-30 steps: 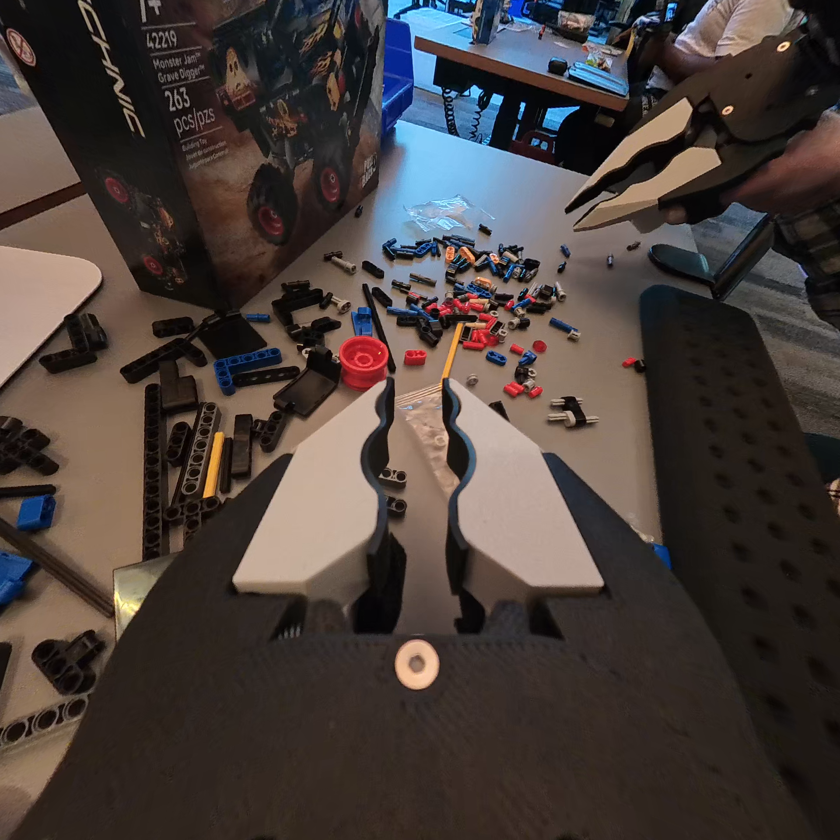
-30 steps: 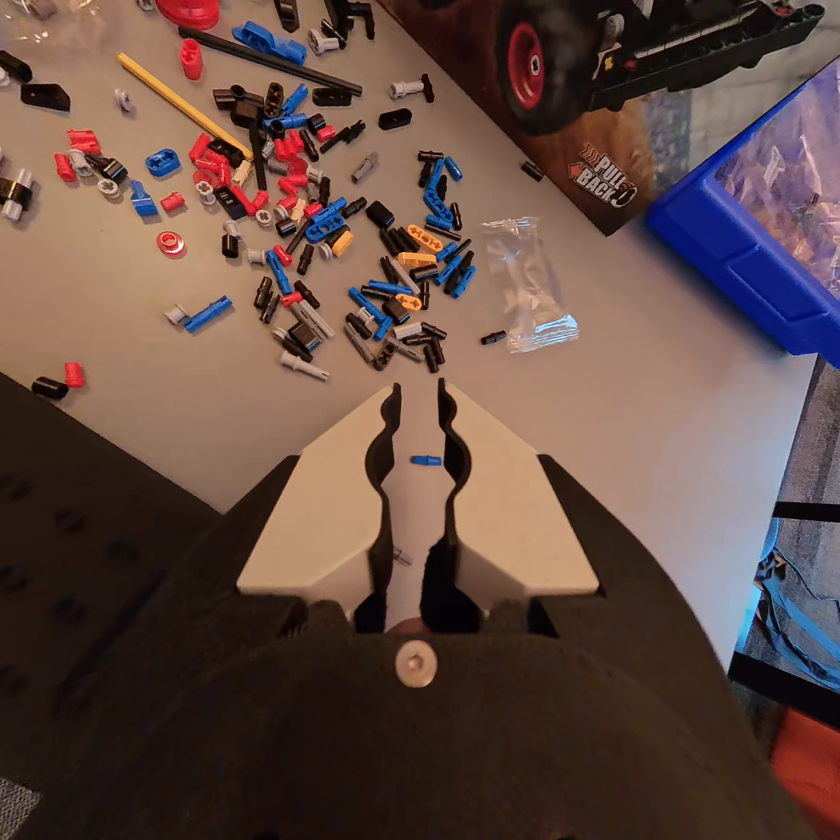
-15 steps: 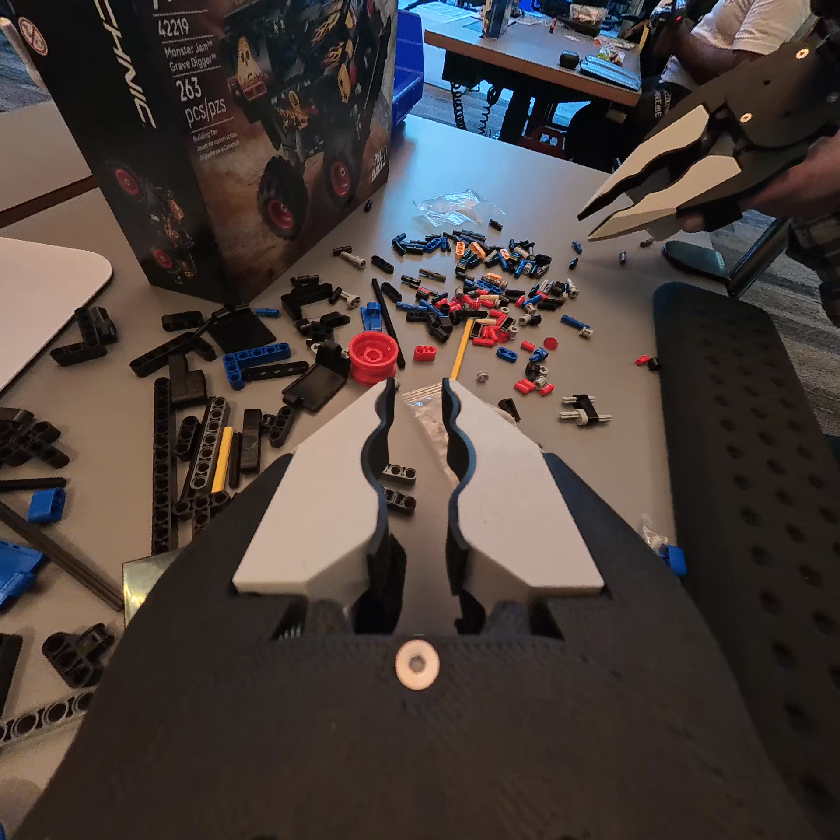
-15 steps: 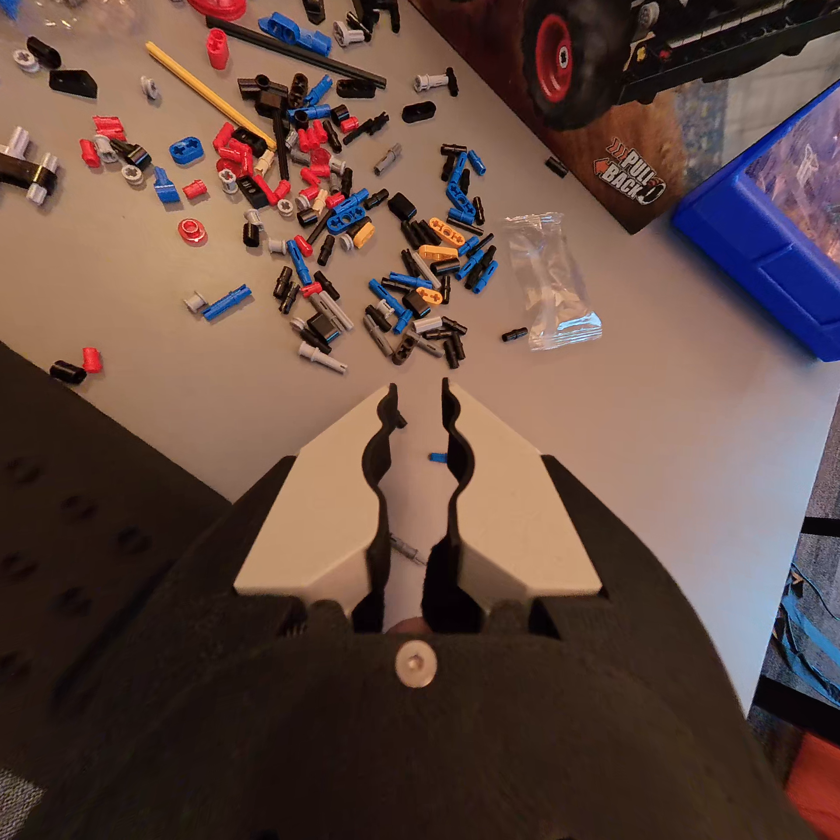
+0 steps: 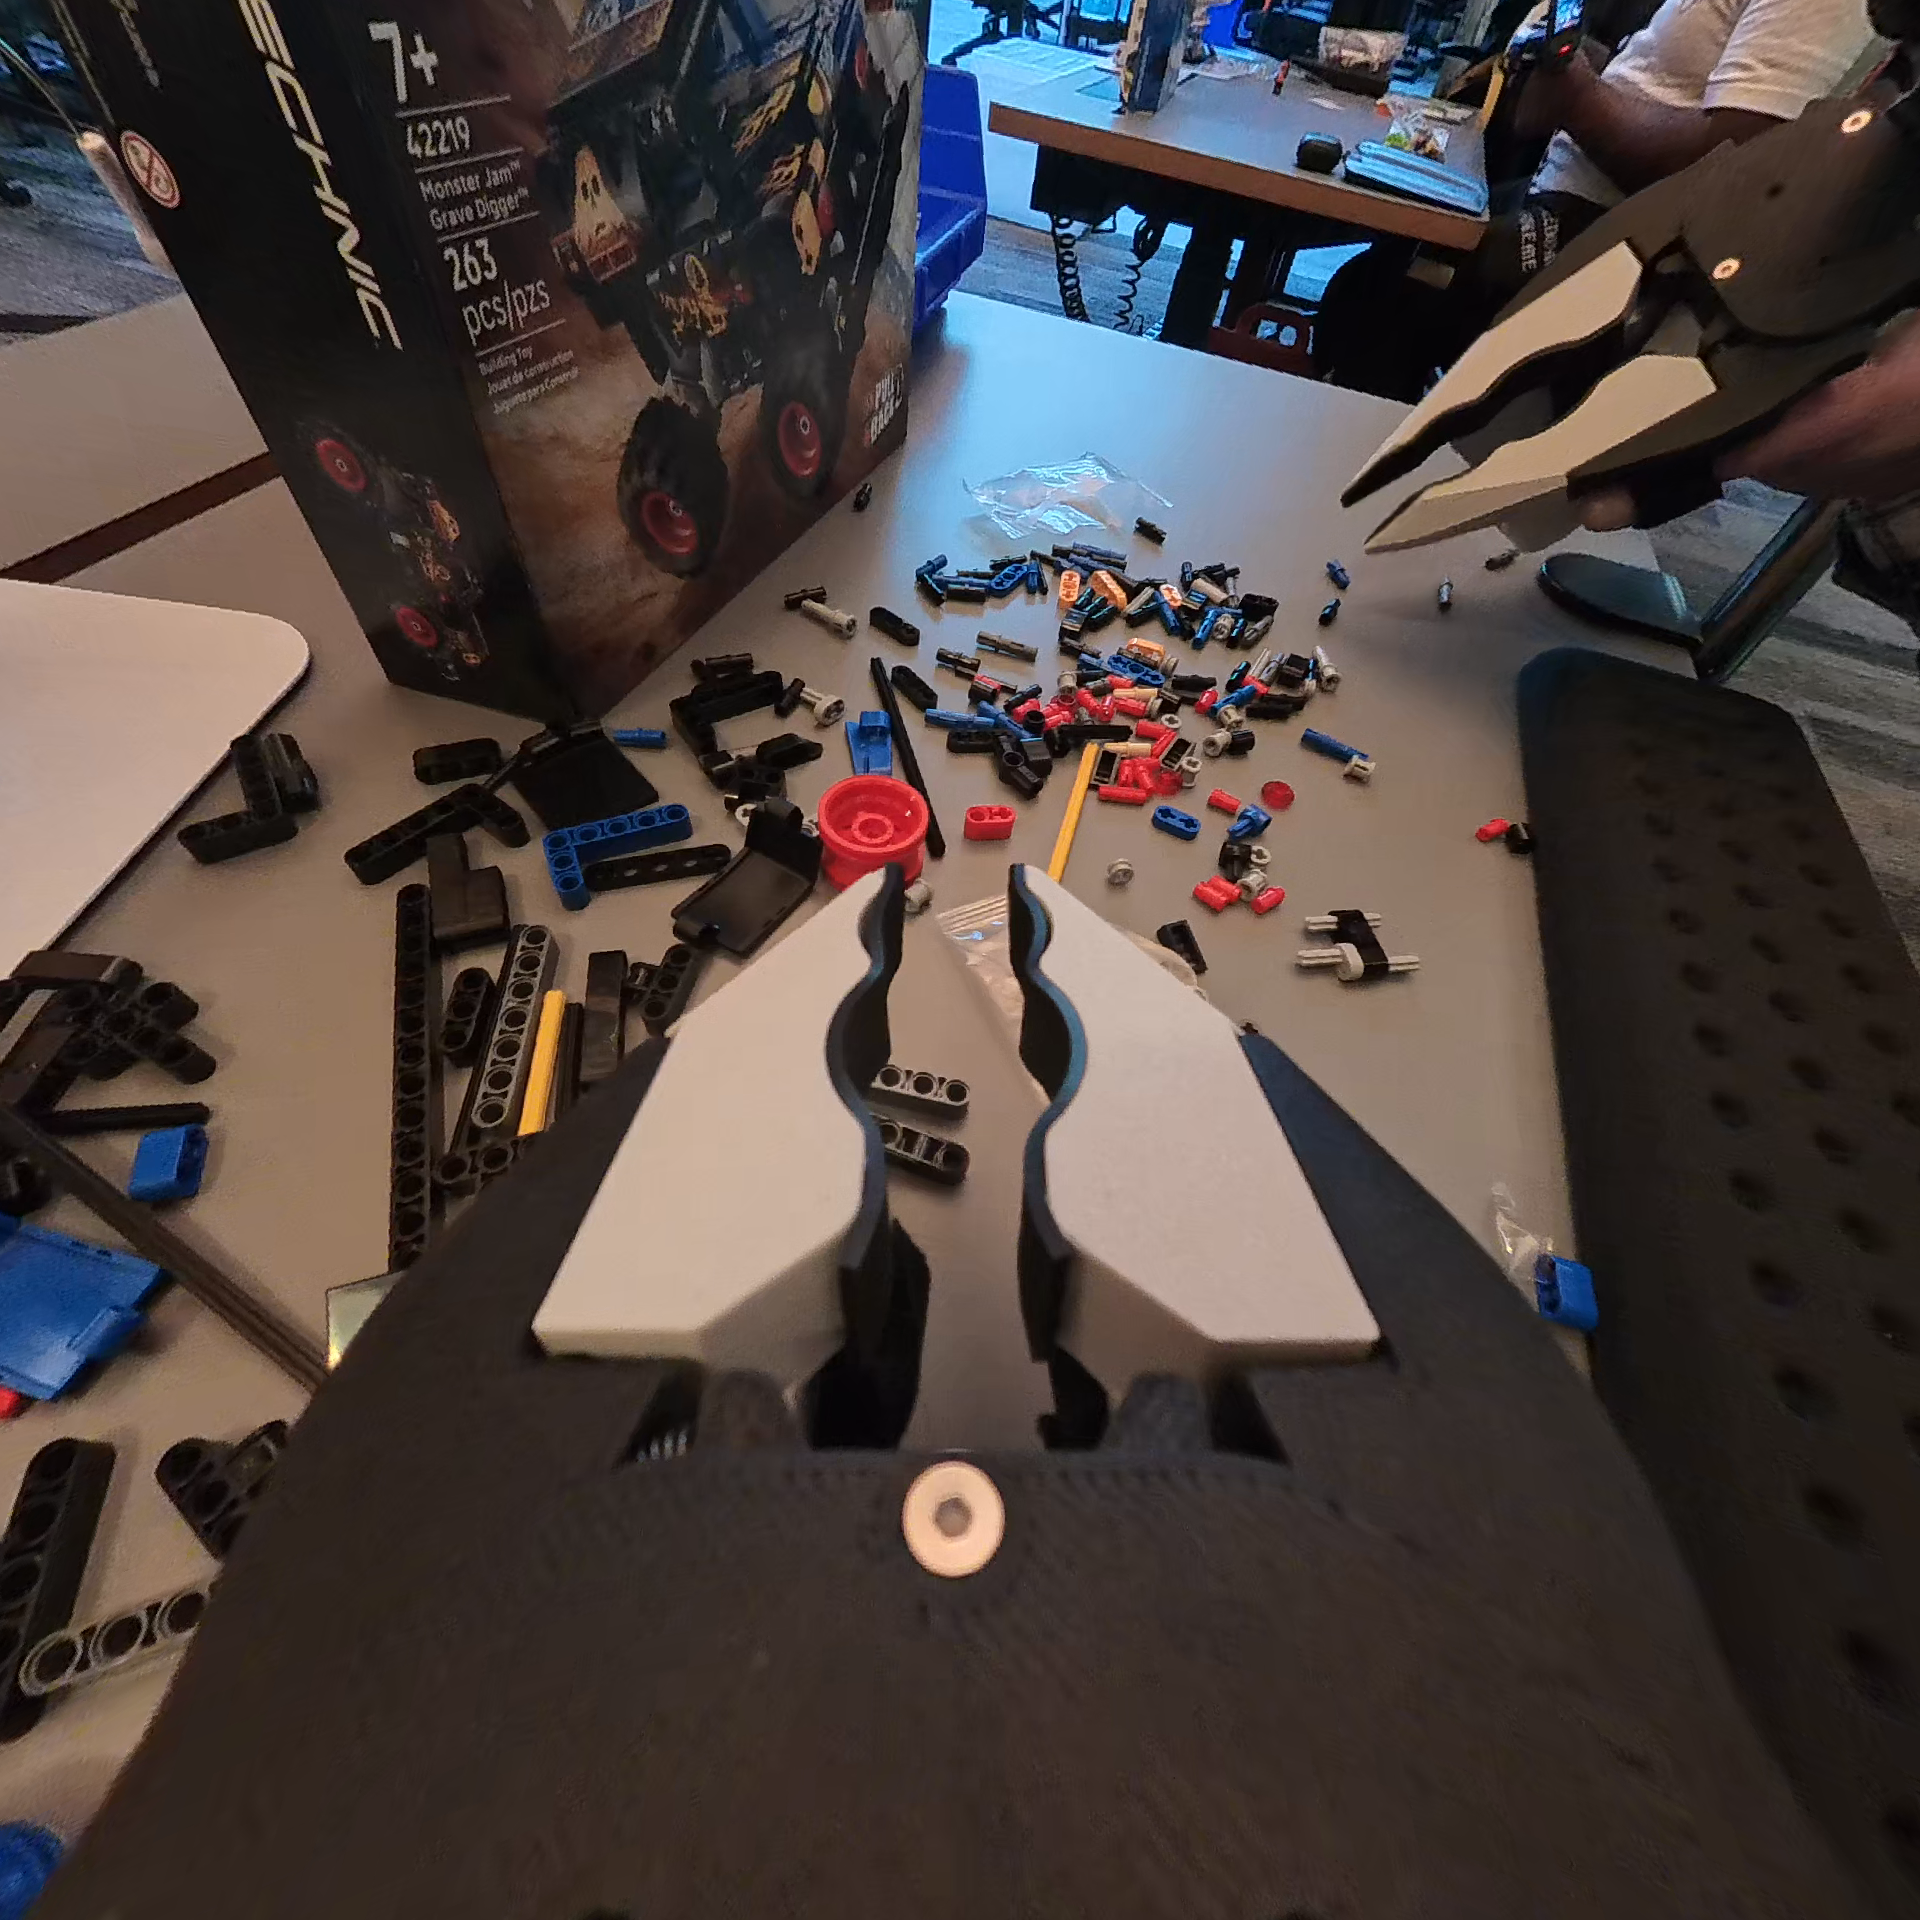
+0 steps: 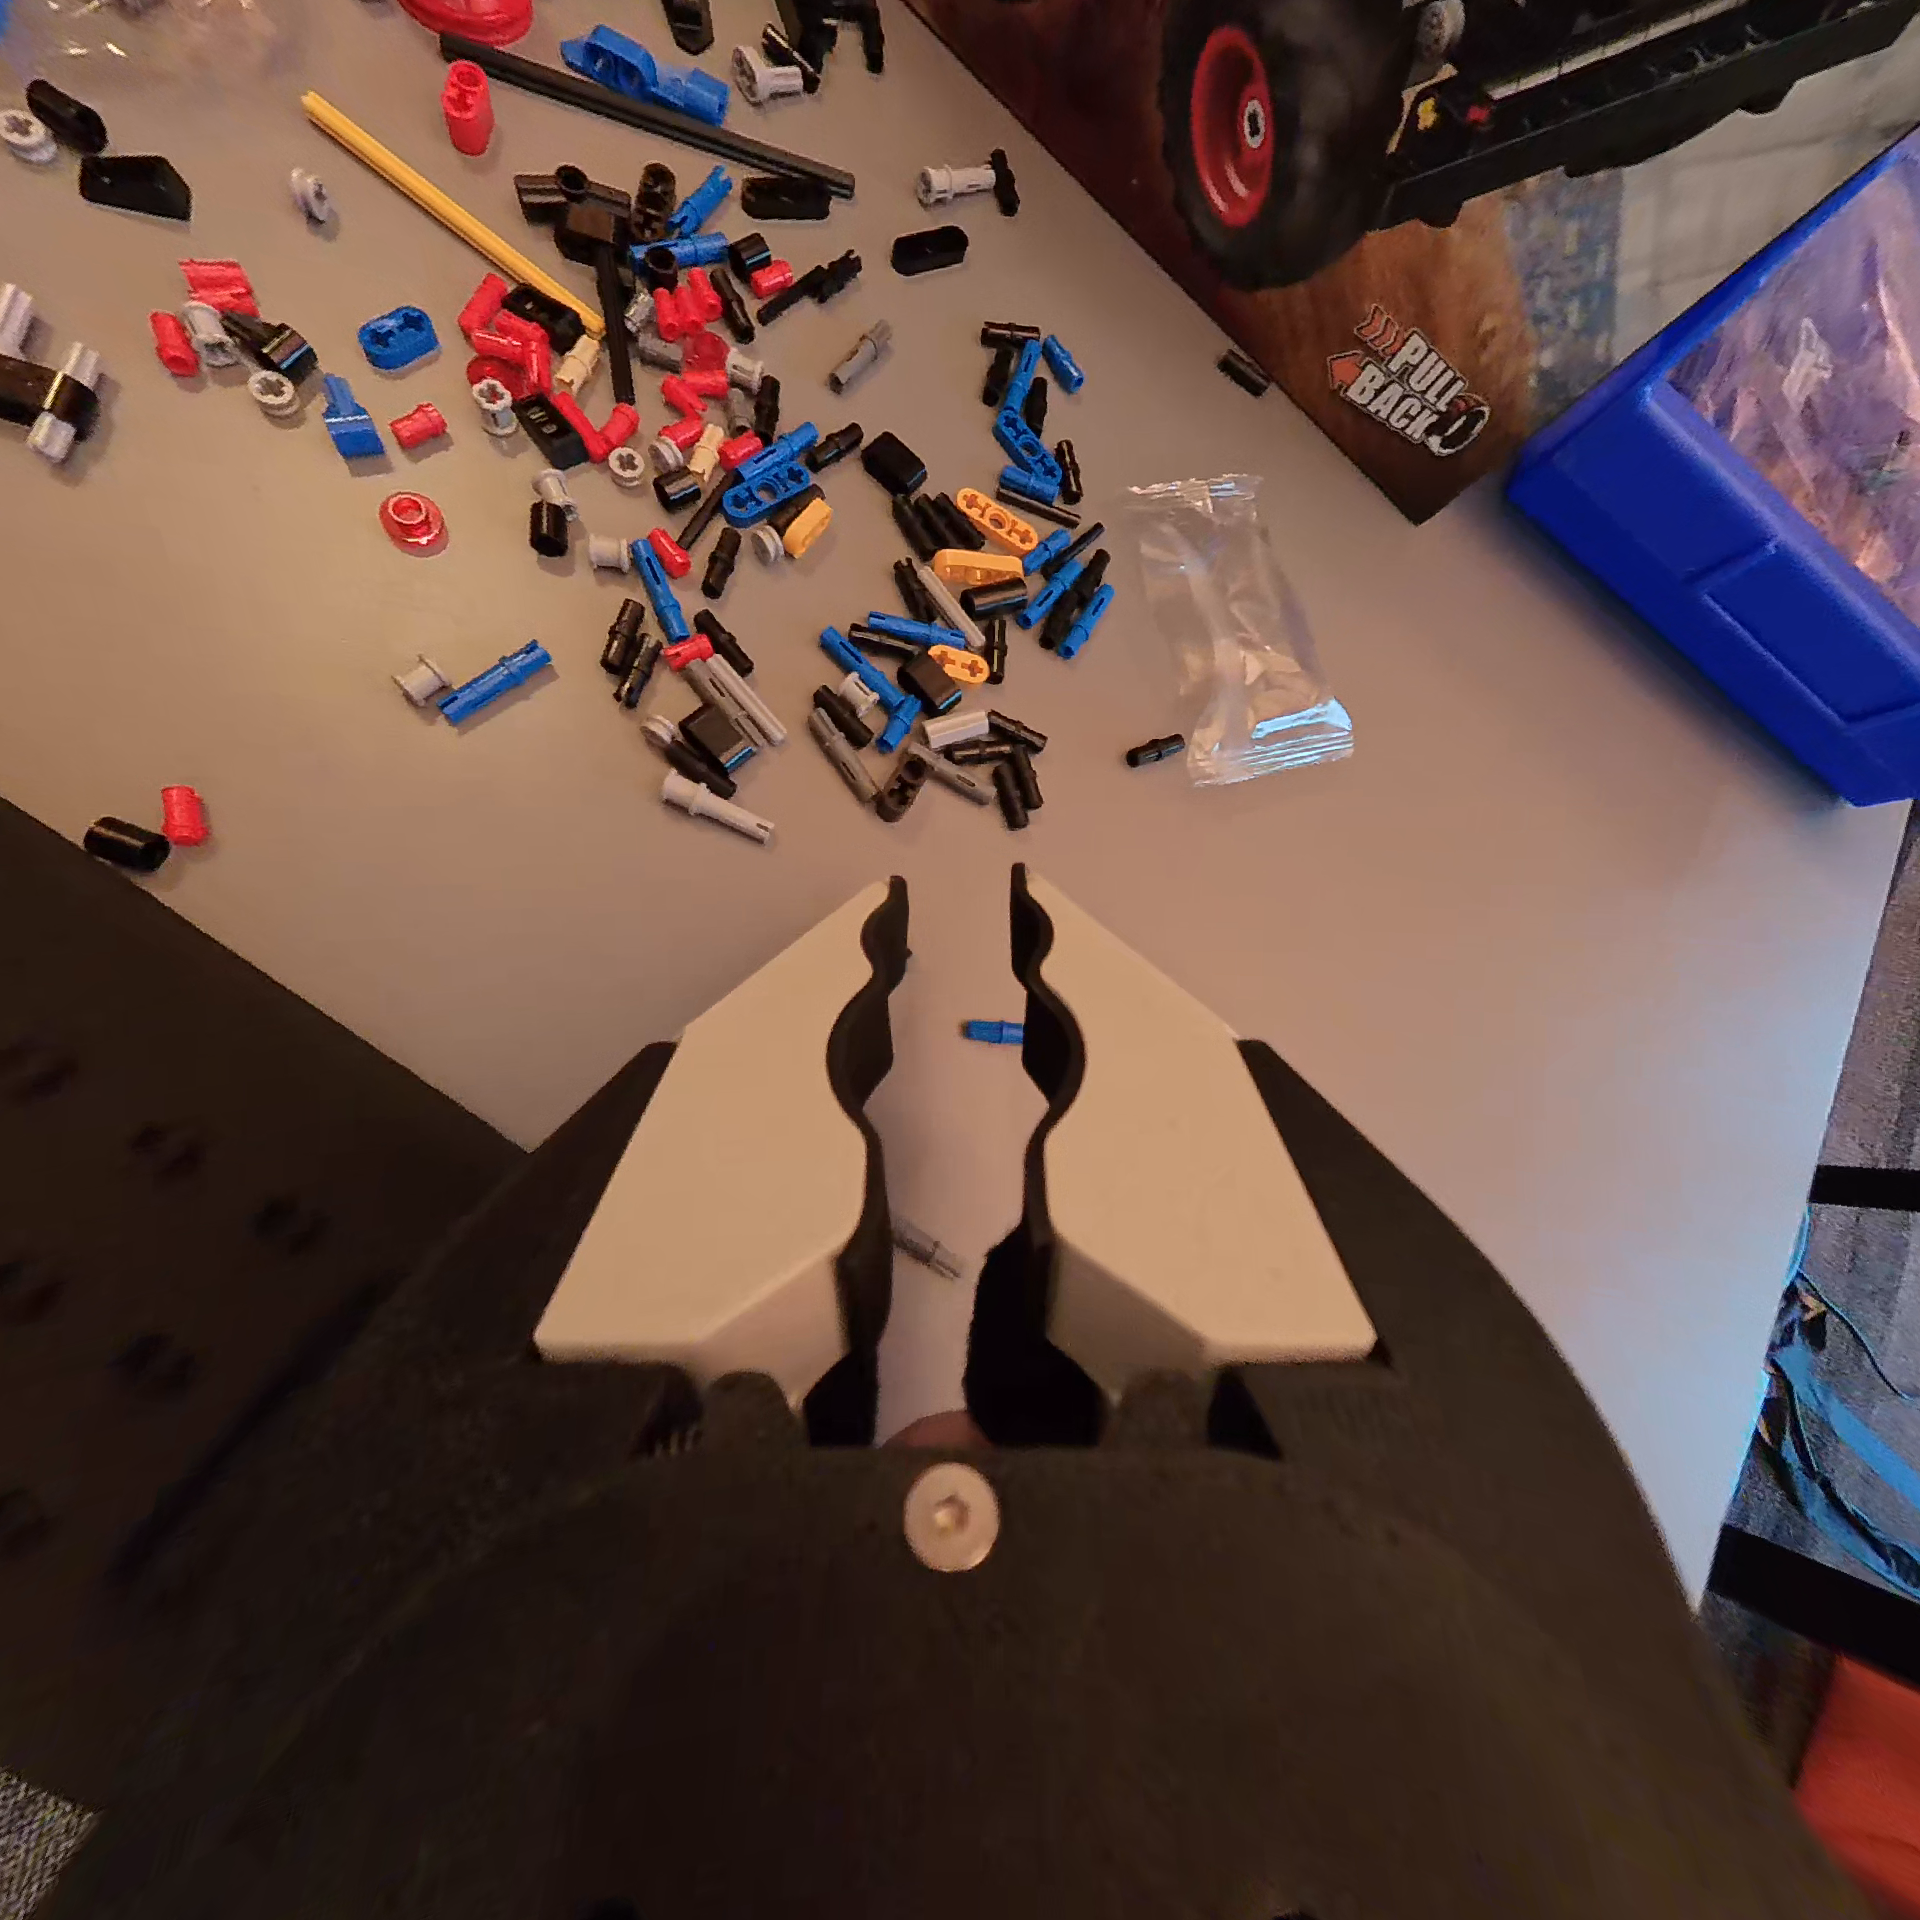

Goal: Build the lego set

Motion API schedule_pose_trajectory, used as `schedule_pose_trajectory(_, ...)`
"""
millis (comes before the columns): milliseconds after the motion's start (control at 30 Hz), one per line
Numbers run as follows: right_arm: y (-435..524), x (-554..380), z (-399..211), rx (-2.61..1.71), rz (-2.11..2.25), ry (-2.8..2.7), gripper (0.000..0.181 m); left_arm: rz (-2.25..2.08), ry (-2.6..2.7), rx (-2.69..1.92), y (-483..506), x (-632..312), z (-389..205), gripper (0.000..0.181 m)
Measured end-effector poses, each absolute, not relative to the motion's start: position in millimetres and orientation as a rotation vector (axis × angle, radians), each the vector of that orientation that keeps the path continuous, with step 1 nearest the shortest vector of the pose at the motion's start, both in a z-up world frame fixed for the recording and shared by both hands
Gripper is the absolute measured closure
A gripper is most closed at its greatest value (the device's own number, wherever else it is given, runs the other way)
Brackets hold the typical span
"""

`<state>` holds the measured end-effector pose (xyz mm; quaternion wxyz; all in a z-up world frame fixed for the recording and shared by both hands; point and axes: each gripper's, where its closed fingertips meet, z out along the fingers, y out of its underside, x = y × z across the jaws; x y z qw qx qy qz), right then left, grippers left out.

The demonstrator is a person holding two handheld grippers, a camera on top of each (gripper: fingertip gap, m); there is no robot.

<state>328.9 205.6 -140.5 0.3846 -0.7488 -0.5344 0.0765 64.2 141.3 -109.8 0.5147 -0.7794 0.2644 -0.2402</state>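
Loose lego pieces lie scattered on the grey table: a pile of small pins and connectors, black beams at the left, a red wheel hub, a yellow axle. My left gripper is open and empty above the table, with two short black beams below its jaws. My right gripper is open and empty; it also shows in the left wrist view at the right, above the table edge. A small blue pin lies under its jaws.
The lego set box stands at the back left. A blue bin sits beside the box. An empty clear bag lies near the pins. A black perforated mat lies at the right. A white board lies at the left. A person sits at a far desk. One gripper's finger ends stand about 30 centimeters off the other's. The small blue pin is closer to my right gripper, around 5 centimeters from its tips; the left tips are 30 centimeters off. It turns up in the left wrist view as well. The red wheel hub is about 7 centimeters from my left fingertips.
The left wrist view has pulled back and tilted up slightly, so the pieces appear farther down. The right gripper has drifted; the pin pile slid rightward and down in its view. Both grippers stayed open.
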Motion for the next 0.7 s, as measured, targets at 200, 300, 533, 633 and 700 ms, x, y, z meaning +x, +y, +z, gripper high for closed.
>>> schedule_pose_trajectory(200, 210, 330, -140, -1.908, 0.191, -1.364, 0.165, -0.569, 0.637, -1.873, 142, 64, -110, 0.163)
schedule_pose_trajectory(300, 213, 329, -140, -1.907, 0.190, -1.371, 0.167, -0.563, 0.639, -1.871, 142, 64, -110, 0.163)
schedule_pose_trajectory(533, 219, 328, -140, -1.905, 0.200, -1.391, 0.172, -0.548, 0.639, -1.863, 143, 63, -109, 0.163)
schedule_pose_trajectory(633, 221, 328, -140, -1.905, 0.207, -1.389, 0.173, -0.532, 0.644, -1.861, 143, 62, -109, 0.163)
schedule_pose_trajectory(700, 223, 328, -138, -1.898, 0.209, -1.382, 0.172, -0.520, 0.647, -1.860, 144, 62, -109, 0.164)
